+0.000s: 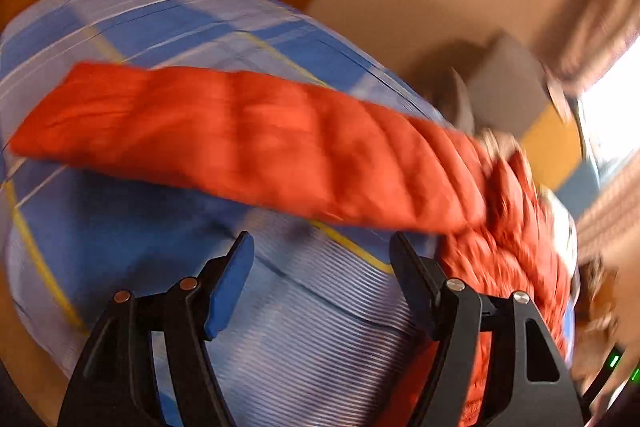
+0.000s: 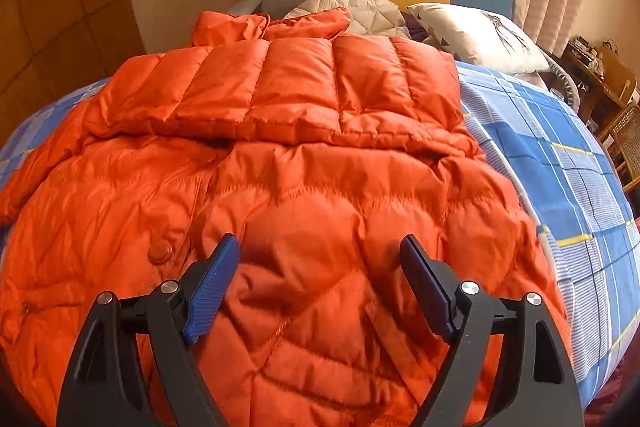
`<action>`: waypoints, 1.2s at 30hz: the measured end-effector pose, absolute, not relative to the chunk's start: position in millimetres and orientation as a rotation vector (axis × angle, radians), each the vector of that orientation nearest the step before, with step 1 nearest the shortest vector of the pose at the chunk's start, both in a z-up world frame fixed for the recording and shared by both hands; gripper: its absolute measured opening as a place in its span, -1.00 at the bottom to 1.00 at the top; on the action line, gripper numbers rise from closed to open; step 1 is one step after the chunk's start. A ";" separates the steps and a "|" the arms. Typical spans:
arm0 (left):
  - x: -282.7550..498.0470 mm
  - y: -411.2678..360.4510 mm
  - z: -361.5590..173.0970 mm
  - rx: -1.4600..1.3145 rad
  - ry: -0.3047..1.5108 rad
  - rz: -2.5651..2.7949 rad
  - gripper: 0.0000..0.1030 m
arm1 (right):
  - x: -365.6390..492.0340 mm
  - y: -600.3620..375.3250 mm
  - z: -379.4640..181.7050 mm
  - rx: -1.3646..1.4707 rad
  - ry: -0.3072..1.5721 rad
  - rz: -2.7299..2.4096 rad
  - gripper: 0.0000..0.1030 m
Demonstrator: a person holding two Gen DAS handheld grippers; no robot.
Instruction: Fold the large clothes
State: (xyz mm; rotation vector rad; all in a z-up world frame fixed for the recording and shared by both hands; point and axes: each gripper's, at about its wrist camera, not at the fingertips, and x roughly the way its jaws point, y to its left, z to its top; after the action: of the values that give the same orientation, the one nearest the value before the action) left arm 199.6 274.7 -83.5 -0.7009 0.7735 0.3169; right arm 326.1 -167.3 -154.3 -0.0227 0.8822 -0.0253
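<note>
Your left tool (image 1: 322,247) stands wide and empty over the checked bedspread (image 1: 168,23), with the orange jacket's sleeve (image 1: 240,139) stretched across just beyond it. Your right tool (image 2: 320,251) gapes wide above the orange jacket (image 2: 300,167), which lies spread on the bed, gripping nothing.

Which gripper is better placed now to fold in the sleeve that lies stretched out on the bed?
Left, probably. The left gripper is open and empty, with the sleeve straight ahead of it on the bed. The right gripper, also open, hangs over the jacket body, whose other sleeve is already folded across.
</note>
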 end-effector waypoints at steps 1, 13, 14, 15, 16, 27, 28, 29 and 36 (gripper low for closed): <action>196.8 284.3 -85.5 -0.729 0.766 0.337 0.36 | 325.7 -167.0 -156.7 -0.023 0.887 -0.029 0.63; 209.5 344.7 -109.5 -0.924 0.694 0.452 -0.87 | 327.2 -164.2 -167.3 -0.040 0.908 -0.038 0.66; 212.6 337.5 -100.7 -0.875 0.681 0.438 -0.87 | 326.7 -164.4 -167.5 -0.039 0.909 -0.038 0.66; 218.7 326.3 -88.2 -0.822 0.665 0.403 -0.87 | 326.8 -164.3 -167.5 -0.039 0.910 -0.038 0.66; 222.1 320.0 -80.2 -0.793 0.654 0.379 -0.87 | 326.9 -164.3 -167.5 -0.037 0.910 -0.038 0.66; 285.1 148.0 -12.1 -0.374 0.641 -0.071 -0.85 | 325.1 -172.4 -162.6 0.004 0.910 -0.026 0.66; 289.9 129.3 -13.0 -0.337 0.655 -0.112 -0.81 | 324.4 -174.0 -161.9 0.010 0.909 -0.026 0.66; 293.3 110.6 -14.5 -0.297 0.666 -0.152 -0.69 | 323.9 -174.7 -161.6 0.016 0.908 -0.027 0.66; 290.6 29.6 -28.2 -0.181 0.730 -0.372 0.58 | 321.4 -185.6 -154.7 0.074 0.909 -0.011 0.66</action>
State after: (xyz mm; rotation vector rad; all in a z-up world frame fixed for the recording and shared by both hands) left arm 290.6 29.6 -28.2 -0.1807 0.7300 -0.3722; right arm 321.4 -185.6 -154.7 0.0740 0.9089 -0.0109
